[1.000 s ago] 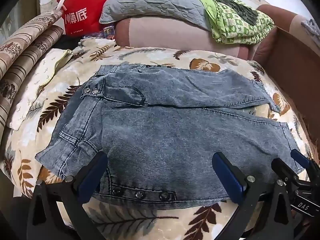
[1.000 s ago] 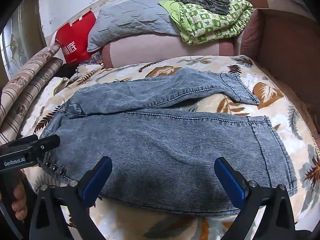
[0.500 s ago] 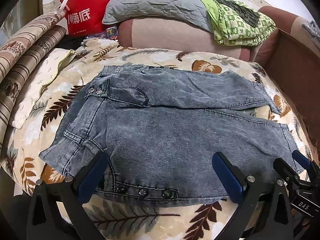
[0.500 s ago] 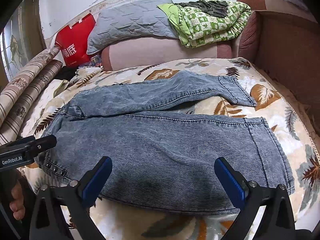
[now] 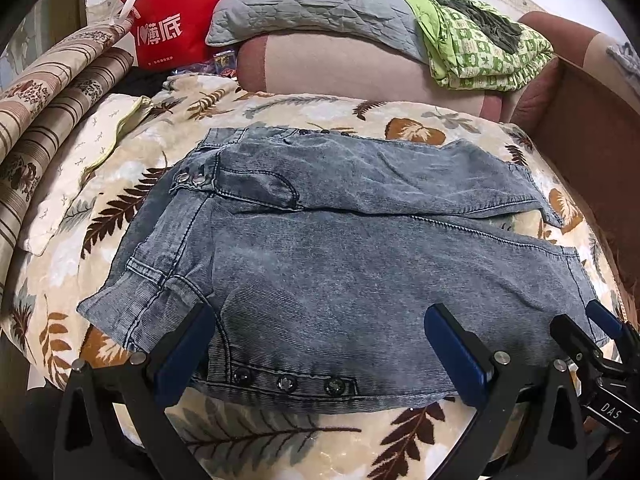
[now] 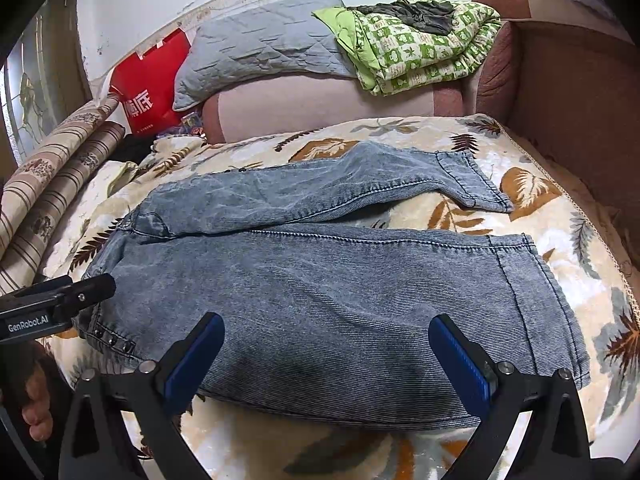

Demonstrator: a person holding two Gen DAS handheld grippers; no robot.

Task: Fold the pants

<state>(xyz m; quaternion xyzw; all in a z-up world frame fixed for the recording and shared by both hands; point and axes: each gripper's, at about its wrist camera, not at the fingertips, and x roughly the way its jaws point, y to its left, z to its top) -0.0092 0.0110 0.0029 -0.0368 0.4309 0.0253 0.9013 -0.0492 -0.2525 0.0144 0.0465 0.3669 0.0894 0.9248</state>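
Observation:
Grey-blue denim pants (image 5: 340, 256) lie flat on a leaf-patterned blanket (image 5: 280, 436), waist to the left and both legs running right. The far leg (image 6: 360, 184) angles away from the near leg (image 6: 360, 300). My left gripper (image 5: 320, 352) hovers open over the near waist corner, by a row of studs (image 5: 286, 382). My right gripper (image 6: 326, 356) hangs open above the near leg's lower edge, nothing between its blue pads. The right gripper's tip (image 5: 592, 340) shows at the right of the left wrist view; the left gripper's body (image 6: 60, 300) shows at the left of the right wrist view.
A sofa back (image 5: 360, 68) carries a grey pillow (image 5: 316, 4) and a folded green checked quilt (image 6: 420, 40). A red bag (image 5: 168, 32) and striped rolled bedding (image 5: 48, 120) sit at the left. A brown armrest (image 6: 580, 112) bounds the right. A hand (image 6: 36, 408) holds the left gripper.
Both grippers have drawn back and risen slightly, so the pants sit a little farther away in each view. The pants themselves have not moved.

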